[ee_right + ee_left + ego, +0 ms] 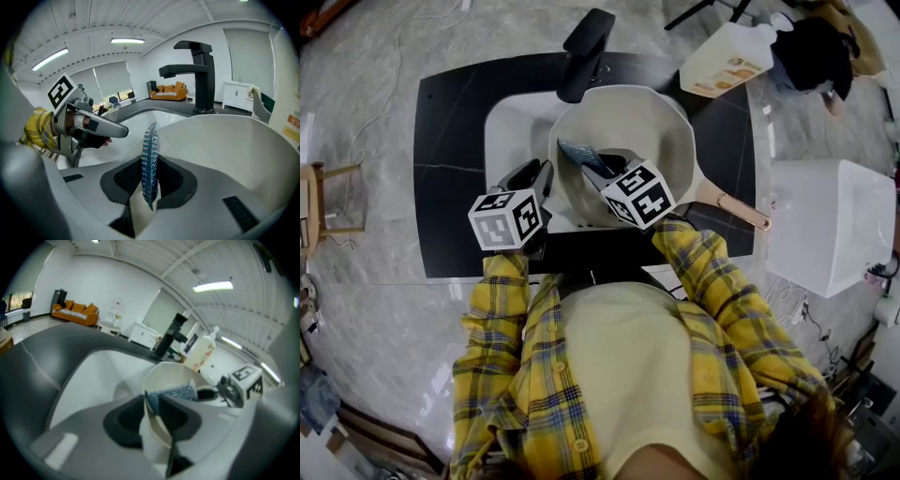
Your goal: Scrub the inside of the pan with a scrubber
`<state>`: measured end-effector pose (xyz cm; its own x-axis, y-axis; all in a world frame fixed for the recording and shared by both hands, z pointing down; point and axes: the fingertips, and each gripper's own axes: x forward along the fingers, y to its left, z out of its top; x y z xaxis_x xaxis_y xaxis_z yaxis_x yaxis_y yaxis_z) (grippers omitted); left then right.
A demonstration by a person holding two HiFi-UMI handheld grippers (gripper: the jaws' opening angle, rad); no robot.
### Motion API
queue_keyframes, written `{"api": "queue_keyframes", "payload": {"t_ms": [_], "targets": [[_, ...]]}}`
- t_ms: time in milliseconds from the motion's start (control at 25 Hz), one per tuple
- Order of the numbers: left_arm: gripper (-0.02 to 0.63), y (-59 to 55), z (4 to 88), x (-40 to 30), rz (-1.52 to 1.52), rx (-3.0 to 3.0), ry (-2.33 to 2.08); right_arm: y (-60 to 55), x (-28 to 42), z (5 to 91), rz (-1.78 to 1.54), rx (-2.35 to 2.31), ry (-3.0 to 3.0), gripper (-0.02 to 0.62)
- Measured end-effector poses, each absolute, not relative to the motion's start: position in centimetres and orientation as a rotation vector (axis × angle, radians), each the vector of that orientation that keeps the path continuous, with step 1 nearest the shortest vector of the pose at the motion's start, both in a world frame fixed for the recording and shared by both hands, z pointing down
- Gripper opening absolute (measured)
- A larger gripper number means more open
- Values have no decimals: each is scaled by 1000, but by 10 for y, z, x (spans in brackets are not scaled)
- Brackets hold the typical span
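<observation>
A cream pan (652,127) sits tilted in the white sink (511,127), its copper-tipped handle (736,208) pointing to the lower right. My left gripper (546,175) is shut on the pan's near-left rim (154,430), which runs between its jaws in the left gripper view. My right gripper (598,169) is inside the pan, shut on a blue mesh scrubber (578,155). In the right gripper view the scrubber (150,159) stands edge-on between the jaws, with the pan wall (225,140) to its right. The scrubber (173,392) also shows past the rim in the left gripper view.
A black faucet (586,47) rises behind the sink, set in a black counter (450,122). A cream soap bottle (727,56) lies at the back right. A white basin (830,220) stands to the right of the counter.
</observation>
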<state>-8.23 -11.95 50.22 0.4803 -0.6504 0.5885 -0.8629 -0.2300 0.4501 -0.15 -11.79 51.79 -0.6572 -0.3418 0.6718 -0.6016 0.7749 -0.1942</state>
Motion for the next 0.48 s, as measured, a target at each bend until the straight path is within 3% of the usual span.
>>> {"api": "queue_keyframes", "payload": {"t_ms": [480], "targets": [[97,-110,498,-80,375,2002,-1224,-87,-3,521,485,510,-2308,83]]}}
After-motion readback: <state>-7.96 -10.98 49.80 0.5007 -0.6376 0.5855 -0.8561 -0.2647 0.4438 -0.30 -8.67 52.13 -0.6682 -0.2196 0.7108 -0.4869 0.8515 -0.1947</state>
